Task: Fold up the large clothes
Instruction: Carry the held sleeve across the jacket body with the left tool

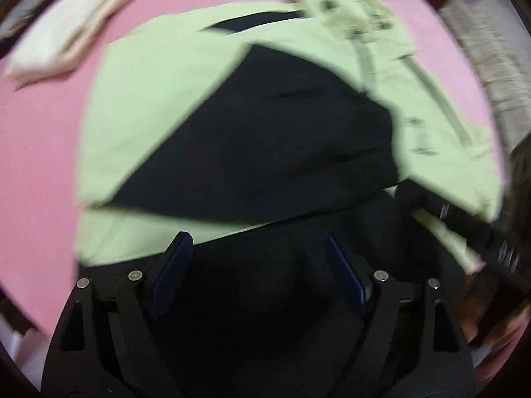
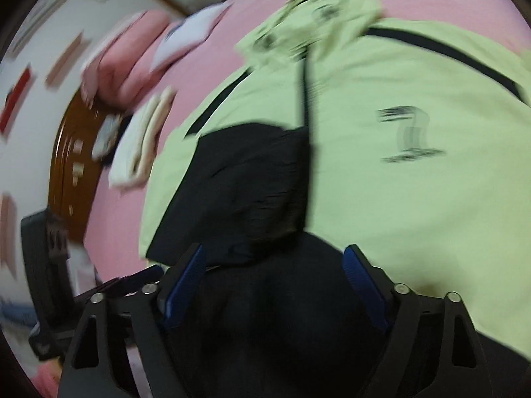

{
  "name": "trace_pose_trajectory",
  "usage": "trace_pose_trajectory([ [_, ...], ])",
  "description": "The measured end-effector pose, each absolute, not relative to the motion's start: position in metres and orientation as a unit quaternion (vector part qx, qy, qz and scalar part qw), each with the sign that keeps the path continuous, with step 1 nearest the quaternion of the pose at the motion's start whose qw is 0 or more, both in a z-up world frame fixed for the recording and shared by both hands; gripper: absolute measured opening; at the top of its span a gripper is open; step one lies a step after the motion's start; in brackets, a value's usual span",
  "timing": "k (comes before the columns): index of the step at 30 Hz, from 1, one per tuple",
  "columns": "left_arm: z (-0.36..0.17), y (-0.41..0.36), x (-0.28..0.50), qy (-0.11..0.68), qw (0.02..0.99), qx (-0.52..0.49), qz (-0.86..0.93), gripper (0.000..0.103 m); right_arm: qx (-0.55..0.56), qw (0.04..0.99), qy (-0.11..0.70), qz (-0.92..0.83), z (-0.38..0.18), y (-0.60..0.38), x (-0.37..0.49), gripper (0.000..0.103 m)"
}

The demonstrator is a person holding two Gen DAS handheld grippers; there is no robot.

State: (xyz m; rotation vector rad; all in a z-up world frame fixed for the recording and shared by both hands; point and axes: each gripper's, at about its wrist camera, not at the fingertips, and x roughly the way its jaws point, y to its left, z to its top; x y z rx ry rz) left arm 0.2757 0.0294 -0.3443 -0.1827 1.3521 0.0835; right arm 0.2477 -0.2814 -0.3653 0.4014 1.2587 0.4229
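Jacket [image 1: 172, 106] spread flat on pink bed [image 1: 39, 152] for folding, black sleeve laid across; left gripper [image 1: 255, 258] and right gripper [image 2: 275, 265] wide open, gripping nothing.

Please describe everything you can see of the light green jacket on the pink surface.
The light green jacket lies spread on the pink sheet. It looks like smooth, thin fabric with black panels, black piping and a dark blurred print. A black part lies folded over its middle. A patterned green part, perhaps the hood, lies at the far end. No gripper visibly holds it.
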Motion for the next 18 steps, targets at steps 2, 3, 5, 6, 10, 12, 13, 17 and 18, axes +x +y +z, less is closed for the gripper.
trace_pose_trajectory([
  [2,-0.352,0.047,0.269,0.635,0.766,-0.066,0.073,0.079,0.132,0.78,0.58,0.194,-0.373,-0.259,0.257,0.069],
  [3,-0.36,0.059,0.266,0.64,0.76,-0.053,0.098,0.079,0.11,0.787,0.576,0.19,-0.376,-0.251,0.26,0.061],
  [5,-0.37,0.073,0.266,0.642,0.755,-0.048,0.125,0.079,0.064,0.804,0.563,0.18,-0.38,-0.234,0.262,0.041],
  [6,-0.376,0.082,0.267,0.642,0.752,-0.055,0.139,0.079,0.044,0.808,0.559,0.18,-0.382,-0.229,0.264,0.025],
  [10,-0.378,0.1,0.27,0.629,0.759,-0.089,0.14,0.079,0.066,0.812,0.541,0.212,-0.367,-0.225,0.274,0.017],
  [12,-0.38,0.099,0.278,0.621,0.764,-0.077,0.16,0.079,0.08,0.821,0.525,0.21,-0.348,-0.232,0.276,0.015],
  [13,-0.382,0.099,0.282,0.618,0.765,-0.074,0.165,0.079,0.089,0.832,0.508,0.206,-0.334,-0.239,0.277,0.015],
  [17,-0.386,0.101,0.297,0.606,0.77,-0.078,0.184,0.078,0.095,0.862,0.459,0.194,-0.281,-0.251,0.281,0.012],
  [18,-0.385,0.102,0.3,0.602,0.773,-0.078,0.185,0.077,0.091,0.869,0.448,0.186,-0.269,-0.256,0.283,0.012],
])
